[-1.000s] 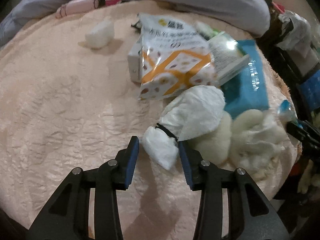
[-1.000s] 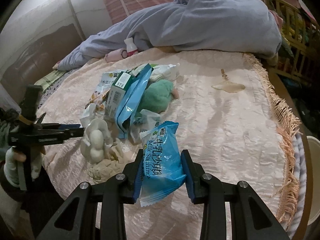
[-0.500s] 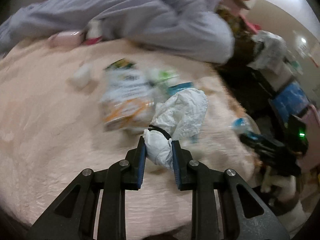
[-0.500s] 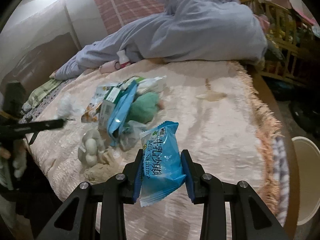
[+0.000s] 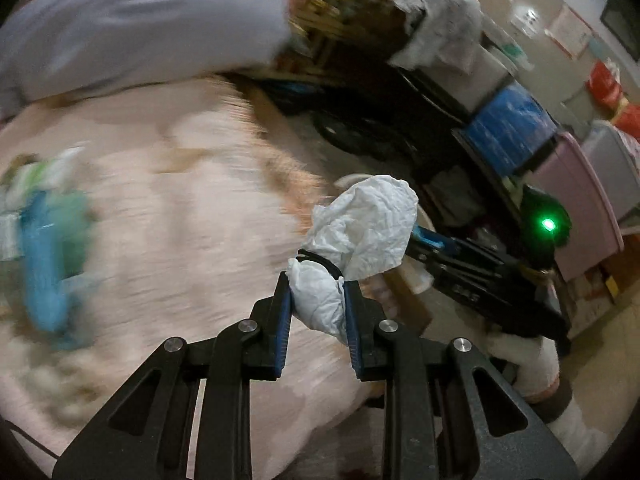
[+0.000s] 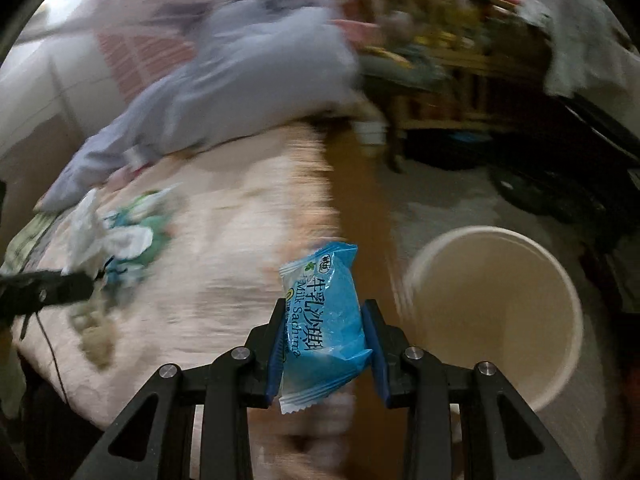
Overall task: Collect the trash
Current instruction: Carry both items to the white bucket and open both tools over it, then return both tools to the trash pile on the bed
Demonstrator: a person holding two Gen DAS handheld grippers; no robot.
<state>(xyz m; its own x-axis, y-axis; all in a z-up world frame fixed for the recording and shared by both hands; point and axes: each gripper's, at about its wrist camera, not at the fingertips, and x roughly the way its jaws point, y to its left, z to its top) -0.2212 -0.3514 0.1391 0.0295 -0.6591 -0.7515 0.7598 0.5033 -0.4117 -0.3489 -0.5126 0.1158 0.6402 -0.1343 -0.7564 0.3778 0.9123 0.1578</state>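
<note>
Your left hand-held gripper (image 5: 318, 306) pinches the lower end of a crumpled white tissue bundle (image 5: 360, 236), banded in black, raised above the edge of the blurred pink bedspread (image 5: 180, 184); your right hand-held gripper (image 5: 430, 240) reaches in from the right just behind it. From the right wrist, your right hand-held gripper (image 6: 326, 346) clamps a blue snack packet (image 6: 326, 320) upright, just left of the cream bin (image 6: 496, 316) on the floor, past the bedspread's edge.

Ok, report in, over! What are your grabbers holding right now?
Left hand-held gripper shut on white tissue wad. Right hand-held gripper shut on blue snack packet. Bin open, nothing blocking.
</note>
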